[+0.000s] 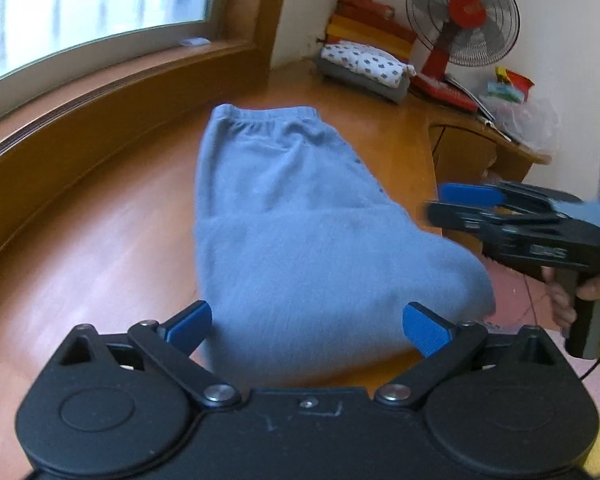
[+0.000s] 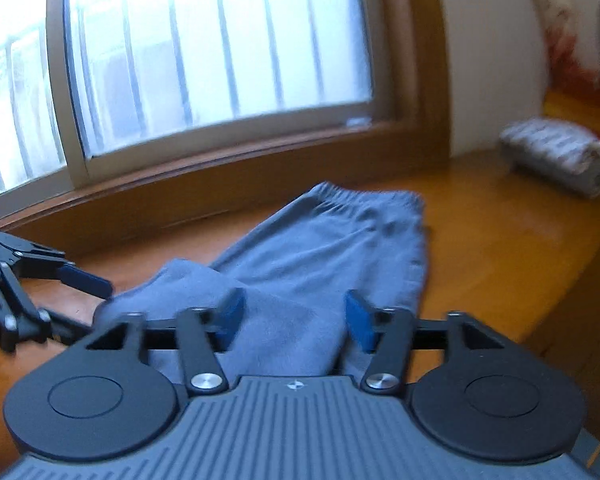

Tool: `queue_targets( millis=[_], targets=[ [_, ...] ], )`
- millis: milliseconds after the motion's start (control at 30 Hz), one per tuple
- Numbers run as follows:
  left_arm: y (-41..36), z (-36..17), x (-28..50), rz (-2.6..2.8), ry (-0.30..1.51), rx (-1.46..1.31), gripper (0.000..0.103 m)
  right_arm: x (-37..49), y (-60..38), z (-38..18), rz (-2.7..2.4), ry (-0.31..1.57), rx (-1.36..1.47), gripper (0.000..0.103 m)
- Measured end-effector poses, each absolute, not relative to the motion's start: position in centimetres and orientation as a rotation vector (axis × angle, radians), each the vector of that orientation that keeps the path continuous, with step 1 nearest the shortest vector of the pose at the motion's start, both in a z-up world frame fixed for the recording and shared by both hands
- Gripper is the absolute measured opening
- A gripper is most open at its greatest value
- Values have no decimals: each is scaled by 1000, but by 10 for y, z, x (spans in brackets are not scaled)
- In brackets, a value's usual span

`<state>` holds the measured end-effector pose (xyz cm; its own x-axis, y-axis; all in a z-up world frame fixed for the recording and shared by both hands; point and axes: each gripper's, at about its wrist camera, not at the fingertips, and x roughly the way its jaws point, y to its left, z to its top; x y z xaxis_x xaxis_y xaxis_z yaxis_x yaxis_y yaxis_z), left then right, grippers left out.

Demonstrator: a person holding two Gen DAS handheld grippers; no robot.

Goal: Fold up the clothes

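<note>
Light blue sweatpants (image 1: 296, 216) lie on the wooden table (image 1: 100, 248), waistband at the far end, the near part folded over onto itself. My left gripper (image 1: 308, 328) is open, its blue pads on either side of the near folded edge, holding nothing. My right gripper (image 1: 446, 204) shows at the right of the left wrist view, over the table's edge beside the pants. In the right wrist view the pants (image 2: 328, 256) stretch ahead and my right gripper (image 2: 296, 316) is open above the folded end. The left gripper (image 2: 72, 296) shows at the left there, open.
A window (image 1: 80, 8) with a wooden sill runs along the far left. At the back right stand a rolled patterned cloth (image 1: 364, 66), a red fan (image 1: 460, 20), and a clear plastic bag (image 1: 524, 116). The table ends at the right (image 1: 436, 152).
</note>
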<state>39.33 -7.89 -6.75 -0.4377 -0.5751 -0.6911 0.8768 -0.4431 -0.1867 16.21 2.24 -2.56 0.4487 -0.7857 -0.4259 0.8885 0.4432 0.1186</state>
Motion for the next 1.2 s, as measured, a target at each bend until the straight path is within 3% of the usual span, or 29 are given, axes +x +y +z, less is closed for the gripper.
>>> queue_targets(
  millis=[167, 467, 533, 600, 700, 767, 800, 900, 1033, 1200],
  targets=[
    [-59, -82, 414, -1944, 726, 703, 102, 147, 80, -47, -1122, 362, 293, 71],
    [-70, -106, 399, -1985, 639, 780, 100, 176, 90, -84, -1117, 488, 217, 71],
    [-75, -109, 397, -2006, 613, 786, 86, 182, 86, -85, -1119, 496, 203, 70],
    [-79, -111, 393, -2013, 572, 798, 79, 186, 81, -87, -1119, 506, 188, 70],
    [-85, -114, 390, -2037, 515, 825, 77, 192, 75, -89, -1124, 523, 169, 69],
    [-89, -115, 387, -2063, 474, 844, 76, 196, 70, -92, -1119, 534, 156, 61],
    [-91, -116, 385, -2076, 458, 849, 68, 198, 68, -93, -1115, 533, 156, 49],
    [-95, -115, 389, -2109, 496, 825, 56, 203, 65, -93, -1108, 531, 165, 32],
    [-78, -95, 403, -2130, 585, 751, 53, 198, 74, -71, -1071, 482, 210, 24],
    [-30, -50, 421, -2159, 689, 609, 53, 179, 102, -32, -973, 395, 264, 22]
  ],
)
